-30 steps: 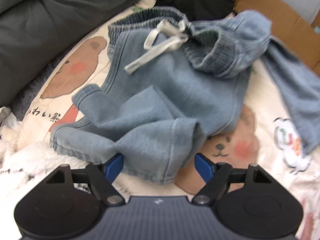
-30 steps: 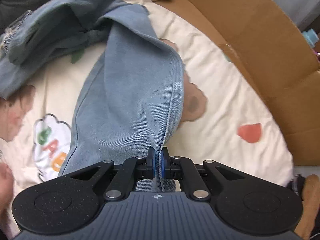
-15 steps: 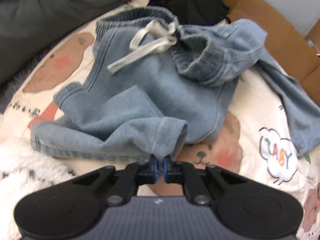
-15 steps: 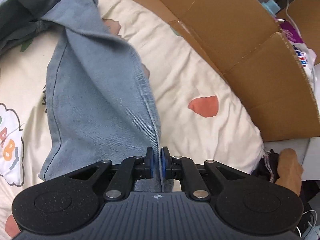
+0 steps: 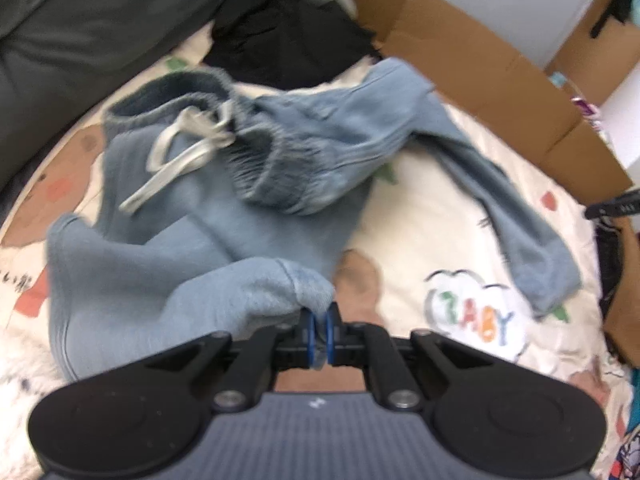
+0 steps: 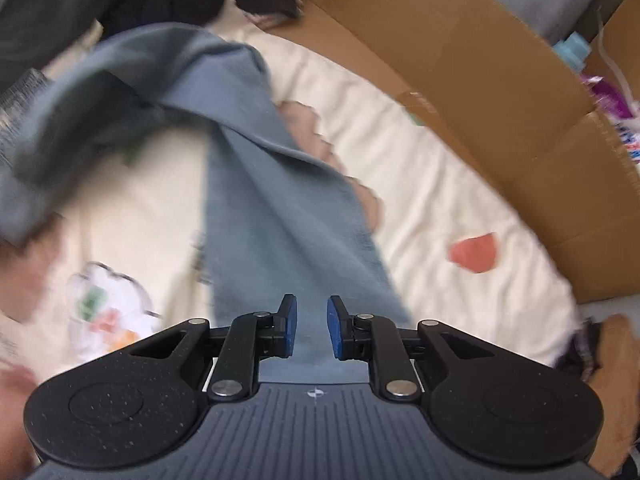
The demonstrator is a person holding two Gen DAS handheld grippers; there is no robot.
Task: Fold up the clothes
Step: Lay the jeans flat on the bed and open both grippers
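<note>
- Pinching one leg hem of the jeans (image 5: 224, 216), left gripper (image 5: 319, 334) fingers clamped together.
- Right gripper (image 6: 308, 330) fingers apart over the other leg.
- Jeans sprawl on the printed blanket (image 5: 432, 216).

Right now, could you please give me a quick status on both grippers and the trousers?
Left gripper shut on one trouser hem. Right gripper open over the other leg. Denim trousers crumpled on the blanket. Nothing in the way.
</note>
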